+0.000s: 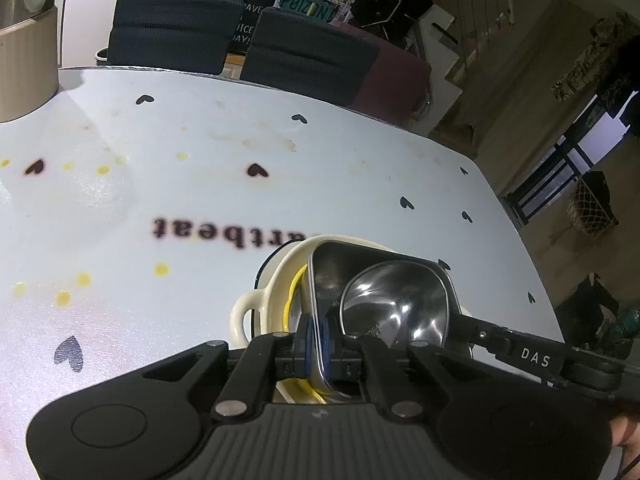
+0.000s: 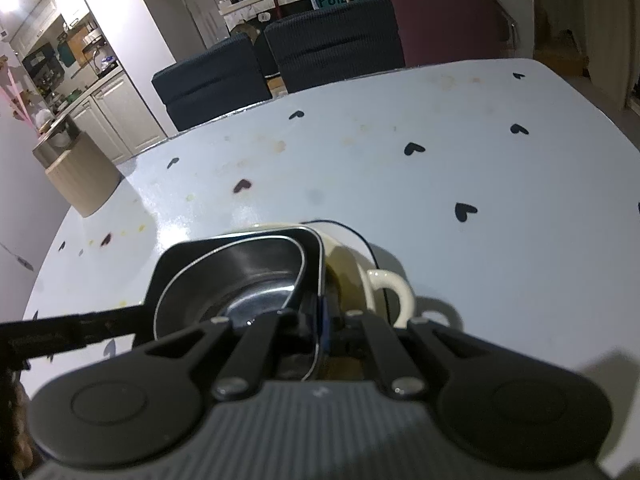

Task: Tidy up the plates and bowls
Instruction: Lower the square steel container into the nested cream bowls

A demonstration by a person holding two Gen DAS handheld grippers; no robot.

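1. The left claw point(image 1: 316, 346) is pointing steeply down toward the desk point(image 1: 360, 184), its blue pads clenching the thin rim of a steel tray point(image 1: 340, 264) from one side.
2. The right claw point(image 2: 320, 338) is tilting down at much the same slant and is gripping the rim of the same steel tray point(image 2: 240, 252) from the opposite side, its jaws pinched tight on the metal edge.
3. In the left wrist view, the right claw's black finger, lettered DAS, is reaching in from the lower right to the tray's far rim; in the right wrist view, the left claw's finger is coming in from the left in the same way.
4. The tray is sitting in a cream dish point(image 1: 260, 300) with loop handles, which is resting near the desk's close edge; I cannot tell whether the tray is lifted clear of it.
5. A steel bowl point(image 1: 400, 304) is lying inside the tray.
6. A sliver of the person's hand point(image 1: 628, 432) is showing at the lower right of the left wrist view, behind the claw body.
7. Two dark chairs point(image 1: 172, 28) are standing at the desk's far side.
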